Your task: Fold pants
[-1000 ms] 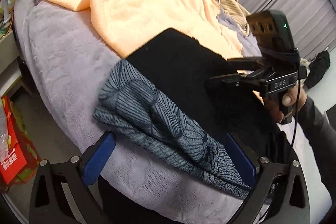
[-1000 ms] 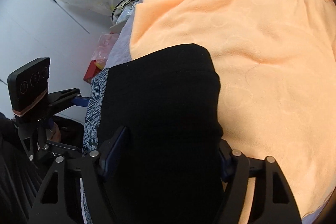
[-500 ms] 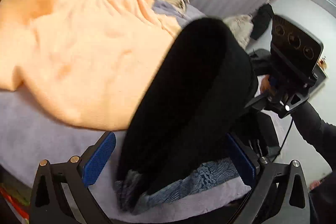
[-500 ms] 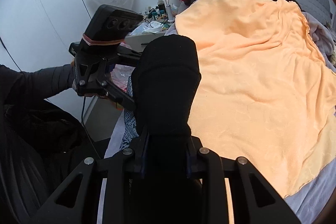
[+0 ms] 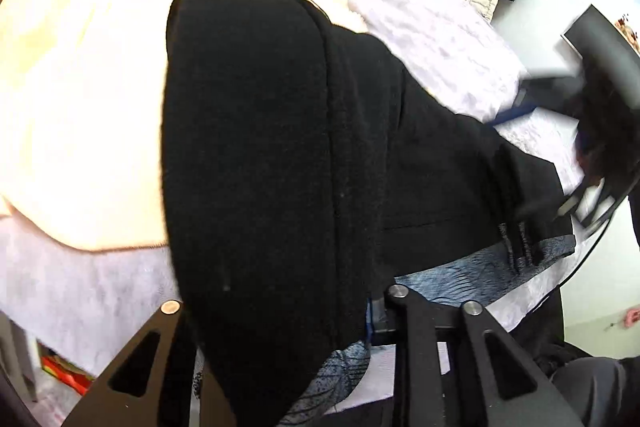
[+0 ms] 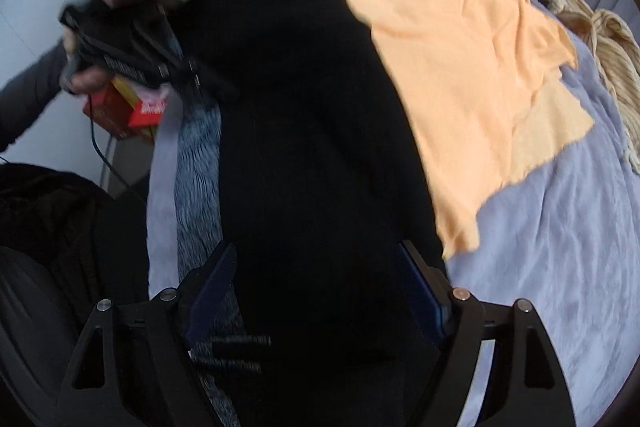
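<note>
While the black pants [image 5: 280, 155] lie draped over a patterned grey garment [image 5: 460, 275] on the bed [image 6: 560, 227], the left gripper [image 5: 280, 319] pinches their fold tight, and the right gripper [image 6: 316, 291] straddles them, jaws wide, beside an orange towel [image 6: 460, 39].

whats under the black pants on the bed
A blue-grey patterned garment pokes out under the black pants, both lying on the lilac blanket. The pants also overlap the orange towel. How far the patterned garment runs underneath is hidden.
</note>
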`<state>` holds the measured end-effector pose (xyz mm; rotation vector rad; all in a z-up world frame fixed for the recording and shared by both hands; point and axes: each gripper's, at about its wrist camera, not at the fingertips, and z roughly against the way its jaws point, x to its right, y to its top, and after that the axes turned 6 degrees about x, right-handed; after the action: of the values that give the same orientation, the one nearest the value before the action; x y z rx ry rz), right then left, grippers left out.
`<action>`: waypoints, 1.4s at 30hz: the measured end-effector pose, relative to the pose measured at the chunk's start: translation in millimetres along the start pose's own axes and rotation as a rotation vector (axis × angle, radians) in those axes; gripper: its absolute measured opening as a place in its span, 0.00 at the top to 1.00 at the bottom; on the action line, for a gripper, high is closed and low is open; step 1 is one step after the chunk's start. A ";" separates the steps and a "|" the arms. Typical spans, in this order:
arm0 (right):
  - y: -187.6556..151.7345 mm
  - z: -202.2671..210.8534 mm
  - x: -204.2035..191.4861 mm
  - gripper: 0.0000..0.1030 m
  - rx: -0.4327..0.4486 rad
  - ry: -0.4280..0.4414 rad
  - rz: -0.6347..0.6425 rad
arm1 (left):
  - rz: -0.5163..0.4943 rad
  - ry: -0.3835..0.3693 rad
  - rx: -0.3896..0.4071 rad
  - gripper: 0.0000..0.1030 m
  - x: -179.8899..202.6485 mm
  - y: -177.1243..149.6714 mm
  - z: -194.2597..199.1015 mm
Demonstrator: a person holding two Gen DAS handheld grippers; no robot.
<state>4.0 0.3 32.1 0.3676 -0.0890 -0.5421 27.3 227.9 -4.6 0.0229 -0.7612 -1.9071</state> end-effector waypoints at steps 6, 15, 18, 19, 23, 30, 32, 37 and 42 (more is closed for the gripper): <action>-27.1 -66.0 -7.9 0.07 -0.056 -0.080 -0.047 | -0.114 0.120 -0.013 0.76 43.5 4.3 12.1; -27.6 -56.3 -11.5 0.01 -0.067 -0.082 -0.068 | -0.012 0.258 -0.053 0.72 16.5 1.5 -14.4; -24.2 -5.3 -13.3 0.01 0.098 -0.114 -0.123 | 0.039 0.233 -0.071 0.77 14.9 4.2 -13.1; -29.3 21.1 -15.4 0.01 0.182 -0.109 -0.143 | 0.041 0.224 -0.072 0.79 18.0 5.4 -7.9; -84.2 103.4 -18.0 0.01 0.376 -0.224 -0.261 | 0.047 0.183 -0.022 0.80 48.7 14.7 30.1; -188.4 123.1 -44.4 0.01 0.366 -0.454 -0.432 | -0.127 0.057 0.037 0.80 171.6 45.0 83.4; -214.7 127.5 -46.0 0.01 0.385 -0.430 -0.514 | -0.206 0.048 0.028 0.80 217.6 49.2 80.8; -264.4 131.6 -52.8 0.01 0.415 -0.497 -0.635 | -0.375 -0.003 -0.056 0.81 317.8 64.9 30.0; -304.4 124.8 -57.6 0.01 0.440 -0.473 -0.756 | -0.497 0.085 -0.233 0.80 385.9 55.6 -80.3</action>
<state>-216.0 -251.0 38.1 0.7026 -0.5458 -1.3628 -78.8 -146.2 80.7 0.1596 -0.4984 -2.4401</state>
